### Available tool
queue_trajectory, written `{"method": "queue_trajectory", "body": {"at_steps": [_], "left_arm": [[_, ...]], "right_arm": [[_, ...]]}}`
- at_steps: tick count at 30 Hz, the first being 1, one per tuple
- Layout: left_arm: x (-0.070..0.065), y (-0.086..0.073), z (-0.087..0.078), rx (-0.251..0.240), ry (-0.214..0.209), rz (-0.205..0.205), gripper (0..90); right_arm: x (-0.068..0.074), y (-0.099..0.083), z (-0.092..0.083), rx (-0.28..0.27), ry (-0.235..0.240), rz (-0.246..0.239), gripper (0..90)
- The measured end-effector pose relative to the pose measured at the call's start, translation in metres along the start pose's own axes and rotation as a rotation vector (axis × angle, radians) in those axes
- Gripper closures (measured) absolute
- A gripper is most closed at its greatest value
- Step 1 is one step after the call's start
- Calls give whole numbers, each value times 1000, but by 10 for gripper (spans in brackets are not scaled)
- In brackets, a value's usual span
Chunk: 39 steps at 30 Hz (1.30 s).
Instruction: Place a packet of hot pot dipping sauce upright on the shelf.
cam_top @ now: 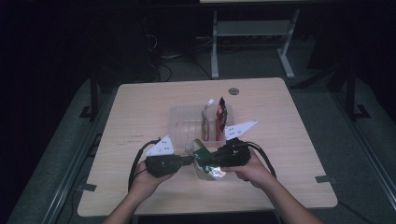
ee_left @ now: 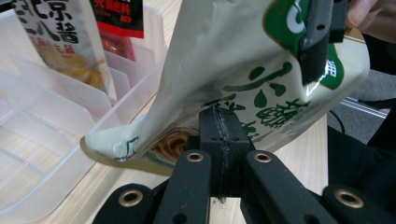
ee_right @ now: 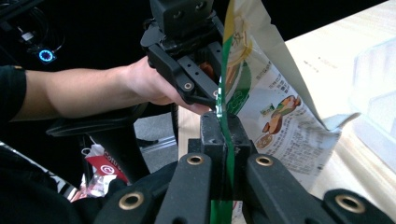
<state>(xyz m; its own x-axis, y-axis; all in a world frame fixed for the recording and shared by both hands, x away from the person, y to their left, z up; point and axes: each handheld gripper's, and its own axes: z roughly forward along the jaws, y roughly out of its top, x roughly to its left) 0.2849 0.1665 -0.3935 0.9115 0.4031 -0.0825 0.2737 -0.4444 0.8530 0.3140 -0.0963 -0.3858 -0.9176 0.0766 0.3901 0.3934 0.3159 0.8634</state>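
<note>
1. Nearest the person, both hands come in from the table's near edge, each carrying a black two-jaw gripper; the left gripper (cam_top: 189, 160) and the right gripper (cam_top: 207, 163) meet nose to nose over the pale wooden table (cam_top: 140, 121).
2. Between them hangs the cream-and-green printed foil snack pouch (cam_top: 203, 161), held clear of the tabletop just in front of the tray.
3. In the left gripper view the jaws are fully closed on the pouch's lower seam (ee_left: 219, 135), the pads pressed flat with only the film between them.
4. In the right gripper view the jaws are likewise clamped tight, pinching a green edge of the pouch (ee_right: 223, 140) that runs straight down between the pads.
5. The pouch looks light and limp: its film creases and bows between the two grips, and the glossy surface is probably slippery, so the flat sealed seams are the safest places to hold; squeezing the body could crush whatever is inside.
6. Just beyond stands the clear plastic divided tray (cam_top: 182, 122), with a beige sauce packet (cam_top: 205, 120) and a red packet (cam_top: 221, 116) standing upright in its slots; which slot is meant for the pouch I cannot tell.
</note>
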Motion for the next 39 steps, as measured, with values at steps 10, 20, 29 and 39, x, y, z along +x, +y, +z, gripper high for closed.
{"method": "queue_trajectory", "body": {"at_steps": [10, 20, 29, 39], "left_arm": [[2, -11, -14, 27, -46, -17, 787], [11, -25, -29, 66, -12, -35, 633], [25, -35, -31, 85, 15, -84, 525], [30, -42, -24, 163, 29, -109, 354]], "right_arm": [[-5, 9, -12, -54, -41, -2, 900], [-13, 30, -16, -123, -82, -11, 900], [-30, 57, -14, -154, -137, -9, 900], [-50, 83, -9, -170, -198, -5, 900]]}}
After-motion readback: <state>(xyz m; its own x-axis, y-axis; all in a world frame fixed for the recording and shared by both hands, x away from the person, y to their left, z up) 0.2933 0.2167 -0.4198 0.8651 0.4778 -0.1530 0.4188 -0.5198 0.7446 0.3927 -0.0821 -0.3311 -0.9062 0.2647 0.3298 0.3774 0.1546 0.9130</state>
